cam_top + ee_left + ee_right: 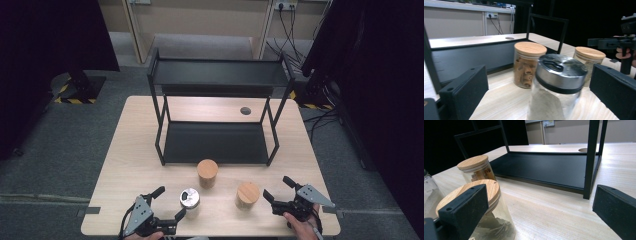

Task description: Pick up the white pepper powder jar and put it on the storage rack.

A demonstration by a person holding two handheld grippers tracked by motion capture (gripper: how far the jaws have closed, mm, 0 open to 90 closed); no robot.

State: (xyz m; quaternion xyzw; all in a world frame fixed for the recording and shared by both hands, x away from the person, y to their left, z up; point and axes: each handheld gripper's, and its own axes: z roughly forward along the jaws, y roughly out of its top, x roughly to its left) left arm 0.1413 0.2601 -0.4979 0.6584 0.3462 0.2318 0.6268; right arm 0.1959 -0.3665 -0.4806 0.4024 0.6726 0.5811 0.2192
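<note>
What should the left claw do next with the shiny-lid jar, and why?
Probably ease the left gripper forward a little, then close. Its jaws stand open on either side of the metal-lidded jar, which sits between them near the tips and is not yet squeezed.

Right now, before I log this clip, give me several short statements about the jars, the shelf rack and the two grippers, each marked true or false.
1. The metal-lidded jar sits between the left gripper's open jaws. True.
2. Both shelves of the black shelf rack hold jars. False: both are bare; all three jars stand on the table.
3. The jar of rolled brown sticks has a wooden lid. True.
4. The right gripper is clamped on the jar of dark leaves. False: its jaws are open, the jar beside one jaw.
</note>
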